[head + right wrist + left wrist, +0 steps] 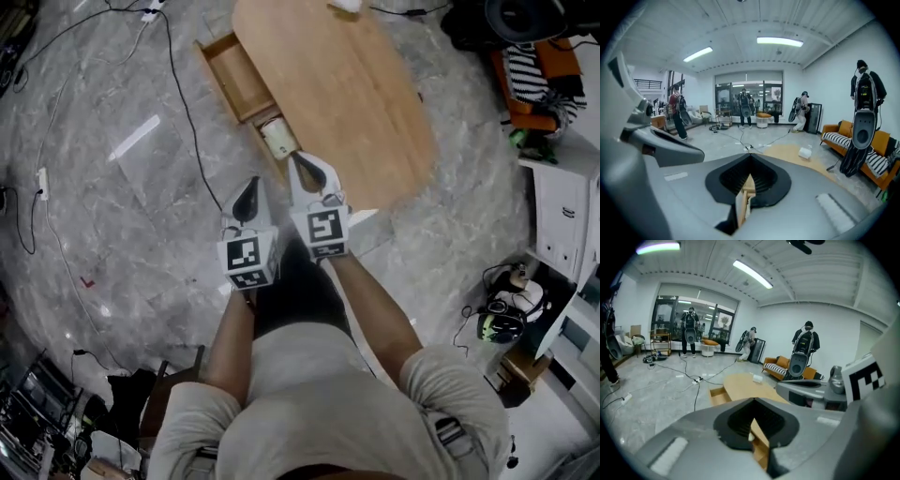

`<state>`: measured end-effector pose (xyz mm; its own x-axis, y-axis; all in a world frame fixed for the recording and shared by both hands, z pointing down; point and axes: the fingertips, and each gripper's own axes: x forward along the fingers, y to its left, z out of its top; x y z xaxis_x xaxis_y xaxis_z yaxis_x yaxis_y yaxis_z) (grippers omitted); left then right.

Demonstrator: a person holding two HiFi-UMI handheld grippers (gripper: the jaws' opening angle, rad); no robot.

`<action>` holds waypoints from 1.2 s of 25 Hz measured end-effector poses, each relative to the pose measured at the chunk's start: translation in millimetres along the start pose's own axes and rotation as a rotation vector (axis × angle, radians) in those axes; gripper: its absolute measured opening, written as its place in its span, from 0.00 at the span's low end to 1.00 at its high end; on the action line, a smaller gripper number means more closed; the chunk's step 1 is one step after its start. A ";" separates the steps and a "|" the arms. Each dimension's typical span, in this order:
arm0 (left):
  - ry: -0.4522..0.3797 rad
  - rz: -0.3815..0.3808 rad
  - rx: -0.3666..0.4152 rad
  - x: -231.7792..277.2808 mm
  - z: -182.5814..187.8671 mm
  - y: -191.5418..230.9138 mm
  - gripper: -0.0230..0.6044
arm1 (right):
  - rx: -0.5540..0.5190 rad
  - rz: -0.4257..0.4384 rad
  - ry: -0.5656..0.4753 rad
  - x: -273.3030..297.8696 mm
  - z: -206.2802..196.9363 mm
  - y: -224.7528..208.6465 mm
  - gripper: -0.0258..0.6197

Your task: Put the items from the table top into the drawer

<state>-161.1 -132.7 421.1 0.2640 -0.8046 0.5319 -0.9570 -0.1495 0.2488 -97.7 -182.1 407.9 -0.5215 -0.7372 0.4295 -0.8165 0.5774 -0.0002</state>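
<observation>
- Standing over a grey marble floor [112, 234], a person in a light top holds both forearms out ahead of the body, close together and bent at the elbows, with the tongs raised well above the furniture.
- Wooden table [347, 103] lies ahead of and below the tongs, its top almost bare.
- Open drawer [234, 80] juts from the table's left side, showing a wooden floor.
- Left gripper [251, 185] points forward and slightly down; its own view shows the jaws brought together at the tips [753, 401], holding nothing.
- Right gripper [302, 161] sits just beside it, a little further forward, jaws likewise pressed together [750, 157] and empty.
- White cylinder [278, 138] lies in the drawer at its near end, seen just past the right tips.
- Small white item [345, 5] rests on the table top at the far end, well apart from both tongs.
- Black cable [183, 103] trails across the floor beside the drawer.
</observation>
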 end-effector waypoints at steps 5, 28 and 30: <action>-0.137 -0.030 0.090 -39.6 65.1 -39.4 0.07 | 0.002 -0.051 -0.177 -69.9 90.1 -12.3 0.05; -0.356 -0.160 0.227 -109.6 137.5 -183.2 0.07 | -0.057 -0.135 -0.345 -227.4 152.2 -53.6 0.05; -0.358 -0.167 0.233 -110.0 137.9 -189.0 0.07 | -0.056 -0.142 -0.340 -231.6 151.3 -56.3 0.05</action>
<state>-25.8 -95.2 204.0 0.3984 -0.9000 0.1768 -0.9170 -0.3869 0.0966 31.6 -96.9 171.8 -0.4641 -0.8804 0.0973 -0.8768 0.4722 0.0912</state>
